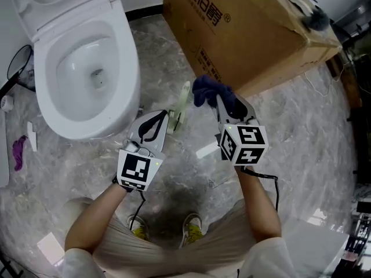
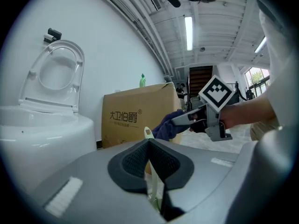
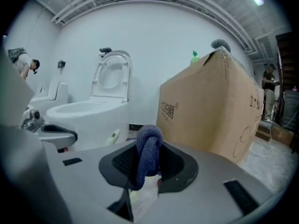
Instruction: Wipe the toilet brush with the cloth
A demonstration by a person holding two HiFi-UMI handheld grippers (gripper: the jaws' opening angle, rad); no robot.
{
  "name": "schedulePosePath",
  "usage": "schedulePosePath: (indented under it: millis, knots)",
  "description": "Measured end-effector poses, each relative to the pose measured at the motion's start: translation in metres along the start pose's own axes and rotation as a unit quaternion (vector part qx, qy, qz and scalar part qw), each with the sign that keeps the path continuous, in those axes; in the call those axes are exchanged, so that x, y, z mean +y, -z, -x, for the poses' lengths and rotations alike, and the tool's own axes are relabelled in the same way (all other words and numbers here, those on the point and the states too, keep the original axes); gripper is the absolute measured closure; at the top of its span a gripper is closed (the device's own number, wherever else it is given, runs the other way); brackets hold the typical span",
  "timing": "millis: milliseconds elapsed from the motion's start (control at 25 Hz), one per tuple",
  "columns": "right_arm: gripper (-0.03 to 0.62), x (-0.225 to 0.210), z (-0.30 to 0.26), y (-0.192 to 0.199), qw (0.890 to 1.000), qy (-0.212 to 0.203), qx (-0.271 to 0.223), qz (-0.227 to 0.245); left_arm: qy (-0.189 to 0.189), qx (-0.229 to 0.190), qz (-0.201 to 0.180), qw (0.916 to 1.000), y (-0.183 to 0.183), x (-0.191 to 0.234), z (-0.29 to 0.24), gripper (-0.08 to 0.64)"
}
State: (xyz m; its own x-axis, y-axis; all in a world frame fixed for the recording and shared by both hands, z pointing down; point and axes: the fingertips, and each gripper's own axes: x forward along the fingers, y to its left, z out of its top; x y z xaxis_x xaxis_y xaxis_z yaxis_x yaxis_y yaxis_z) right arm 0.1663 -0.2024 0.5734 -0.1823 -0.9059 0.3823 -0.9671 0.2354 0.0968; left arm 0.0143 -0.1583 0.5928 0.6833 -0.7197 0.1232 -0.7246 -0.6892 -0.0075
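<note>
In the head view, over the floor beside the toilet (image 1: 124,97), your left gripper (image 1: 167,120) holds the toilet brush (image 1: 183,102). Your right gripper (image 1: 223,103) holds the cloth (image 1: 206,90) just beside the handle tip.

In the left gripper view, the fingers (image 2: 131,164) are clamped on the handle.

In the right gripper view, the fingers (image 3: 121,164) pinch the cloth. I judge the wiping has barely begun.
</note>
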Motion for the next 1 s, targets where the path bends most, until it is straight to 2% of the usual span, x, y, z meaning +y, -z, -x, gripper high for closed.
schedulePosePath:
  millis: [120, 240, 360, 440, 560, 640, 720, 840, 920, 1000]
  knots:
    - [0.488, 0.002, 0.023, -0.011, 0.999, -0.003, -0.022, -0.043, 0.006, -0.006, 0.000, 1.0000, -0.006, -0.005, -0.002, 0.560]
    - [0.488, 0.016, 0.041, -0.014, 0.996, -0.037, -0.049, -0.061, 0.008, -0.004, -0.006, 0.9999, -0.011, -0.009, -0.001, 0.560]
    - [0.488, 0.029, 0.042, -0.017, 0.995, -0.066, -0.068, -0.027, 0.011, -0.023, 0.006, 0.9997, -0.022, -0.010, 0.002, 0.560]
    - [0.488, 0.035, 0.042, -0.010, 0.995, -0.071, -0.076, -0.004, 0.020, -0.032, 0.000, 0.9993, -0.021, -0.013, 0.003, 0.561]
    - [0.488, 0.044, 0.037, 0.016, 0.995, -0.062, -0.067, 0.038, 0.025, -0.006, -0.024, 0.9994, -0.001, -0.018, -0.003, 0.561]
    - [0.488, 0.047, 0.031, 0.015, 0.994, -0.044, -0.070, 0.073, 0.026, 0.006, -0.035, 0.9991, 0.002, -0.021, -0.016, 0.561]
    - [0.488, 0.048, 0.028, 0.003, 0.993, -0.019, -0.079, 0.088, 0.029, 0.005, -0.056, 0.9980, -0.009, -0.026, -0.028, 0.561]
    - [0.488, 0.051, 0.027, -0.022, 0.993, -0.002, -0.083, 0.078, 0.024, 0.004, -0.092, 0.9954, -0.039, -0.024, -0.031, 0.561]
    - [0.488, 0.054, 0.028, -0.035, 0.992, -0.006, -0.090, 0.092, 0.005, 0.002, -0.102, 0.9948, -0.062, -0.012, -0.024, 0.561]
    - [0.488, 0.049, 0.036, -0.037, 0.993, 0.001, -0.074, 0.096, -0.015, 0.003, -0.099, 0.9950, -0.082, 0.000, -0.014, 0.560]
